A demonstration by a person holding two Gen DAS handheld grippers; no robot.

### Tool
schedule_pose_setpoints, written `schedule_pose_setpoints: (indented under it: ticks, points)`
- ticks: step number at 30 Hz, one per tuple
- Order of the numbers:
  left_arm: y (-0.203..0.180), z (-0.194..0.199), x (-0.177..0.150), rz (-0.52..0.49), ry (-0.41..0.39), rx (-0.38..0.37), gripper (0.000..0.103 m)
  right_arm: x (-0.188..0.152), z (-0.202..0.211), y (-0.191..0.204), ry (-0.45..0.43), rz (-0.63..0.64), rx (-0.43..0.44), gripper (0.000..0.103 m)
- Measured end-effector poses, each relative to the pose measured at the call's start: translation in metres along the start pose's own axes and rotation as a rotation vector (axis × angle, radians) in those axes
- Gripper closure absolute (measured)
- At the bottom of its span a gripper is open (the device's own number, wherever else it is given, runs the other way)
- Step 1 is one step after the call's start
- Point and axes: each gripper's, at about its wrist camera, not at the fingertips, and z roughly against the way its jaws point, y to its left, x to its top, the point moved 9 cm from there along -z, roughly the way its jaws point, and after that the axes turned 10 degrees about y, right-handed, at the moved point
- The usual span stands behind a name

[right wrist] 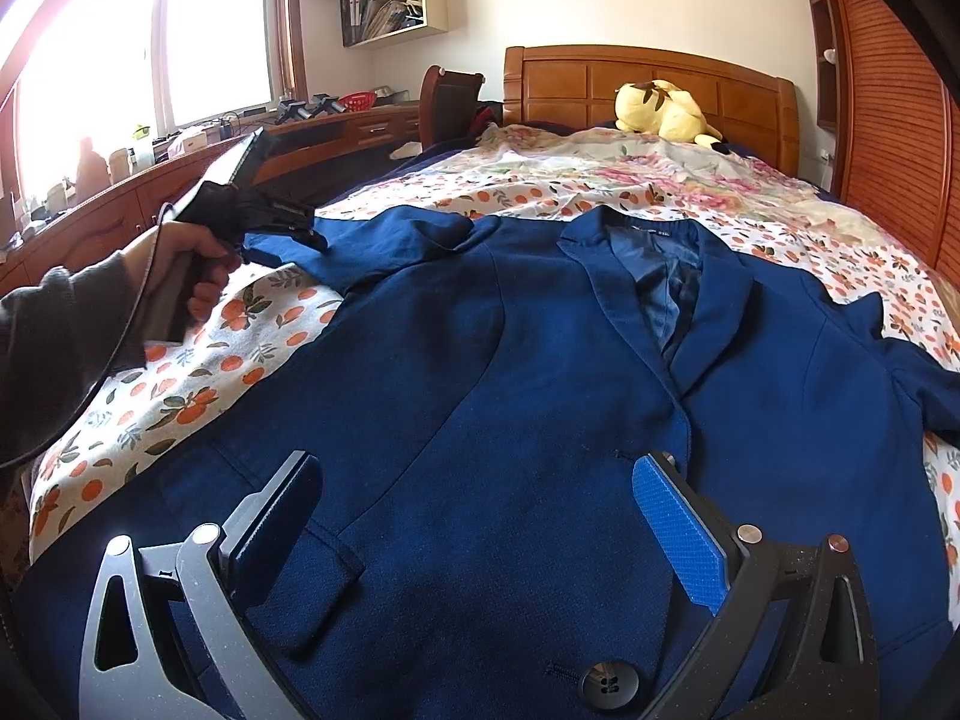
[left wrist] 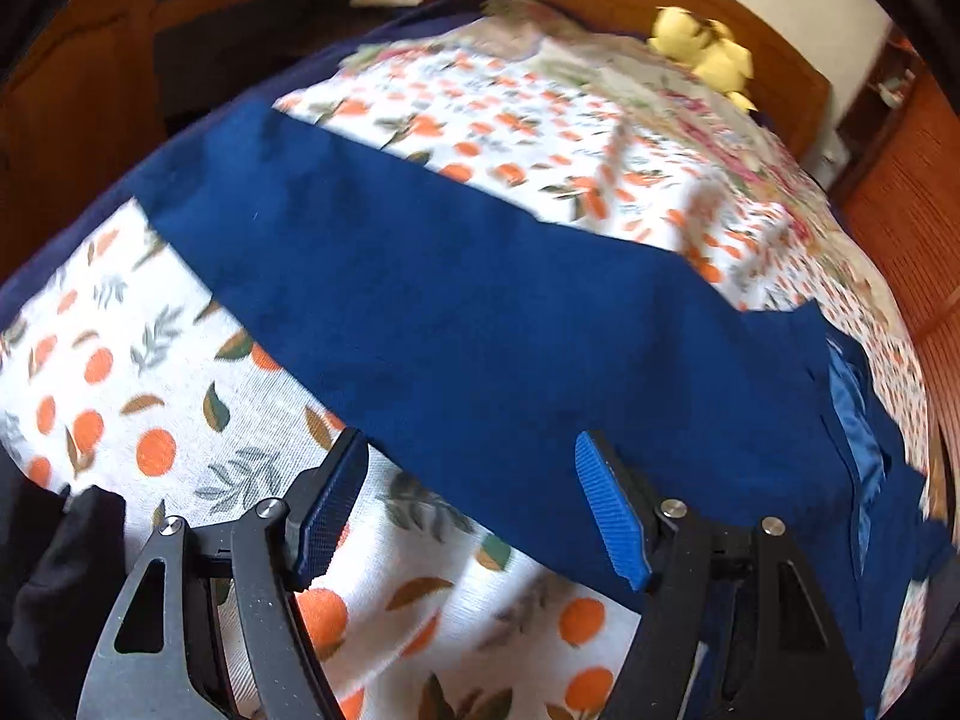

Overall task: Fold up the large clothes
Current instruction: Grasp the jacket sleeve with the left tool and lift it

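Observation:
A dark blue blazer (right wrist: 540, 390) lies face up on the bed, collar toward the headboard, both sleeves spread out. My right gripper (right wrist: 480, 480) hangs open over its lower front, above a black button (right wrist: 606, 684), with nothing pinched. A hand (right wrist: 186, 270) holds my left gripper (right wrist: 300, 228) at the end of the blazer's left sleeve (right wrist: 360, 240). In the left wrist view this sleeve (left wrist: 480, 300) runs diagonally across the sheet. There my left gripper (left wrist: 474, 510) stands open over the sleeve's near edge, its pads pressing on nothing.
An orange-print bedsheet (right wrist: 180, 396) covers the bed, with a floral quilt (right wrist: 630, 180) farther back. A yellow plush toy (right wrist: 666, 111) leans on the wooden headboard (right wrist: 570, 78). A cluttered desk (right wrist: 180, 174) runs along the left, and louvred wardrobe doors (right wrist: 888, 120) stand at the right.

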Motion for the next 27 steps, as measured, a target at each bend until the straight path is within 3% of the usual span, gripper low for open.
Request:
schedule_pose_setpoints:
  ticks: [5,6,8,11,17,23,27]
  points:
    - [0.007,-0.007,-0.004,0.046,0.016,-0.002,0.033,0.0,-0.002,-0.002,0.004,-0.012,0.011,0.0]
    - [0.007,-0.007,-0.002,0.038,0.012,-0.01,0.039,0.0,-0.002,-0.002,0.005,-0.013,0.011,0.0]
    - [-0.001,-0.007,0.002,0.007,0.007,-0.039,0.08,0.0,-0.002,-0.001,0.005,-0.009,0.005,0.0]
    - [-0.008,-0.007,0.009,-0.037,0.003,0.036,0.099,0.0,-0.001,0.0,-0.003,-0.004,-0.002,0.0]
    - [-0.054,0.047,0.012,-0.179,-0.117,0.14,0.102,-0.001,-0.001,0.0,-0.003,-0.003,-0.001,0.0]
    - [-0.131,0.121,-0.028,-0.349,-0.213,0.076,0.102,-0.001,0.002,-0.001,-0.013,-0.008,0.005,0.0]
    - [-0.151,0.136,-0.058,-0.395,-0.223,0.07,0.102,-0.002,0.003,0.0,-0.018,-0.006,0.005,0.0]
